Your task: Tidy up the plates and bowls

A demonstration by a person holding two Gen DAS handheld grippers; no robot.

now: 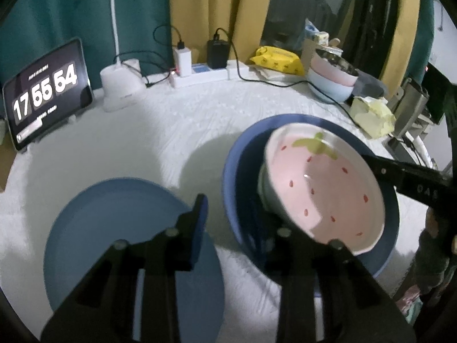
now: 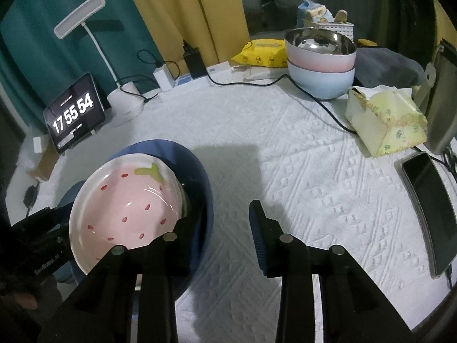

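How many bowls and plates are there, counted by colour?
Dark blue bowl: 1
Strawberry bowl: 1
Pink bowl with steel inside: 1
Light blue bowl: 1
Blue plate: 1
Total: 5

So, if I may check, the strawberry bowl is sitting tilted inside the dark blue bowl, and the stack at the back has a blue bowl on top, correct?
Not quite: the stack is topped by a pink bowl with a shiny metal inside; the pale blue one is underneath, as the right wrist view shows. The strawberry bowl does sit tilted inside the dark blue bowl.
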